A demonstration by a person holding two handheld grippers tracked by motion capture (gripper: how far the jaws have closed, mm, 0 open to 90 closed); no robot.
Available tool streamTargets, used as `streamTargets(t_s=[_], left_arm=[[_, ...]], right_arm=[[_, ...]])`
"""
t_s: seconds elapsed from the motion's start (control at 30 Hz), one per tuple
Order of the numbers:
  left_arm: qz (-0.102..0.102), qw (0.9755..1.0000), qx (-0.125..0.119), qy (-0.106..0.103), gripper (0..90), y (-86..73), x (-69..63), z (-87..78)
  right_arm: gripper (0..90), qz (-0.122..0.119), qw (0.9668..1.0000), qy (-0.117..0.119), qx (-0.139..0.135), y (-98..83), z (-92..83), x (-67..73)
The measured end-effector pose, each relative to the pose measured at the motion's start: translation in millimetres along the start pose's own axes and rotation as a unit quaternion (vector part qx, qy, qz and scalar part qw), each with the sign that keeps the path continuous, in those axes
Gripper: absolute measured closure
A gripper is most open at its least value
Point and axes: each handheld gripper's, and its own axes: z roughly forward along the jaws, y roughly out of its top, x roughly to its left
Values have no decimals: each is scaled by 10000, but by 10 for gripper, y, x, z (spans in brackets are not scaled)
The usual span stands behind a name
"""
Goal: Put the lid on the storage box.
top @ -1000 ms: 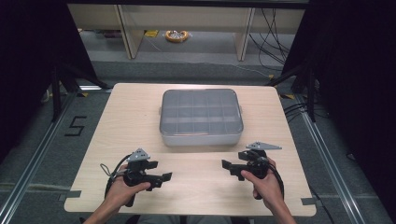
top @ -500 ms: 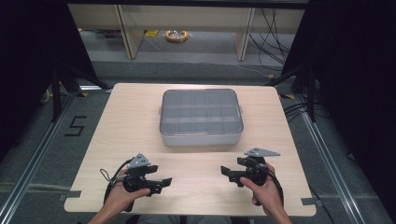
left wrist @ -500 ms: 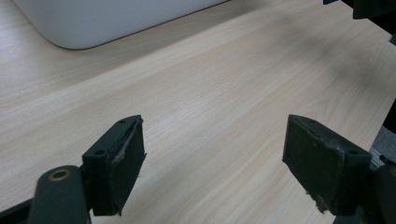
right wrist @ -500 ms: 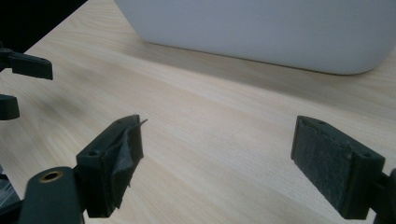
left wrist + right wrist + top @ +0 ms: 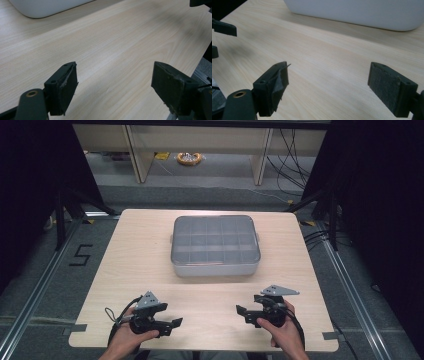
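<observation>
A grey lidded organiser box [image 5: 215,245] with several compartments sits at the middle of the wooden table [image 5: 140,250]. My left gripper [image 5: 170,316] is held low near the front edge at the left, jaws pointing right and open. My right gripper [image 5: 245,314] is near the front edge at the right, jaws pointing left and open. In the left gripper view the gripper [image 5: 115,87] has only bare wood between its pads, with the box corner [image 5: 45,7] far off. In the right gripper view the gripper [image 5: 328,87] is likewise empty, facing the box wall [image 5: 362,12].
The left gripper's black jaws [image 5: 224,27] show at the left edge of the right gripper view. A jaw of the right gripper [image 5: 200,2] shows at the top right of the left gripper view. Beyond the table are shelf legs [image 5: 135,155] and cables [image 5: 285,150] on the floor.
Both hands have drawn the grippers back toward the table's front edge, away from the box. Both stay open and empty.
</observation>
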Motion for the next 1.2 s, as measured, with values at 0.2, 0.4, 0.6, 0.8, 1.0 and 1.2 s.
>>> streamTargets(t_s=[0.2,0.4,0.6,0.8,1.0,1.2], left_arm=[[185,9997,110,134,204,-55,-57,-18],[236,9996,111,109,204,-103,-115,-34],[307,9993,203,95,204,-157,-164,-55],[412,9989,221,93,203,-216,-225,-72],[416,9988,233,117,204,-276,-282,-90],[397,9986,336,112,204,-339,-310,-109]], right_arm=[[180,25,10000,-15,84,-89,-30,59],[180,-162,9998,21,101,-147,-78,77],[180,-276,9995,38,112,-208,-106,96],[179,-333,9992,135,191,-270,-136,136],[179,-369,9988,62,317,-355,-160,184],[179,-395,9982,74,448,-451,-184,192]])
